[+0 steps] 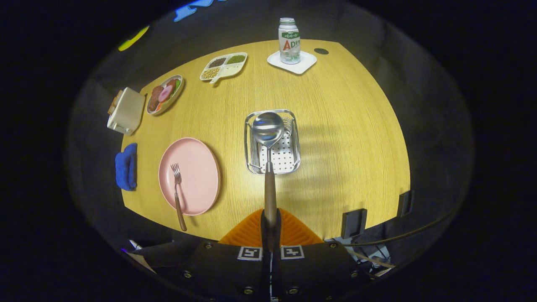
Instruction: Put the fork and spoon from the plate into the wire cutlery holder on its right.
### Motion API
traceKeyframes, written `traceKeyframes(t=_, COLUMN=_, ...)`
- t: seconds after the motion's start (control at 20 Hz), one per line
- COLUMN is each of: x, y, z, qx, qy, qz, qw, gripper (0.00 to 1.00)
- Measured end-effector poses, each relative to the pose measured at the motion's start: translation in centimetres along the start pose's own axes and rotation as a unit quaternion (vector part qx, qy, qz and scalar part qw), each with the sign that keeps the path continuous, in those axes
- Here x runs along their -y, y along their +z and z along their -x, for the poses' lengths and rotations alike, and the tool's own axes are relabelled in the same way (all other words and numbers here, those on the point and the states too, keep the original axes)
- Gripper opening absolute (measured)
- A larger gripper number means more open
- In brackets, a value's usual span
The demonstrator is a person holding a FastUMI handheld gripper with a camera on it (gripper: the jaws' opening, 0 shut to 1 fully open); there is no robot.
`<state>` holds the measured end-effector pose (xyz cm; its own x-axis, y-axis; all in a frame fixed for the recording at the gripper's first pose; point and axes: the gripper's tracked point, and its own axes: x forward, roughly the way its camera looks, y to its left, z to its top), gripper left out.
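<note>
A wooden table point(344, 126) is carrying everything here. On it, a pink plate point(197, 167) is lying left of the wire holder point(272, 141), well apart from it. The gripper point(270, 228) is hanging above the table's near edge, its fingers pressing together on the spoon point(268, 142) by the wooden handle, and the spoon's bowl is reaching out over the holder. The fork point(178, 191) is resting on the plate, its handle sticking past the near rim. Farther back, a bottle point(289, 40) is standing on a white tray point(304, 65), with a divided dish point(223, 66), a food plate point(165, 94), a toaster point(126, 111) and a blue cloth point(126, 166) trailing along the left side.
</note>
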<state>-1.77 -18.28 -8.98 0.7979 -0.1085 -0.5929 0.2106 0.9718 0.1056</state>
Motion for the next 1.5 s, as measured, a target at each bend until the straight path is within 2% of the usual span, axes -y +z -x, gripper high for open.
traceKeyframes(t=0.45, x=0.4, y=-0.2, z=-0.5, qx=-0.078, qy=-0.007, qz=0.013, qw=0.997, gripper=0.02)
traceKeyframes(t=0.85, x=0.9, y=0.5, z=-0.8, qx=-0.119, qy=-0.020, qz=0.015, qw=0.993, gripper=0.02)
traceKeyframes(t=0.9, x=0.9, y=0.5, z=-0.7, qx=-0.122, qy=-0.019, qz=0.015, qw=0.992, gripper=0.05)
traceKeyframes(t=1.3, x=0.6, y=1.7, z=-0.1, qx=-0.095, qy=-0.017, qz=0.006, qw=0.995, gripper=0.14)
traceKeyframes(t=1.5, x=0.9, y=1.5, z=0.5, qx=-0.085, qy=-0.016, qz=0.001, qw=0.996, gripper=0.16)
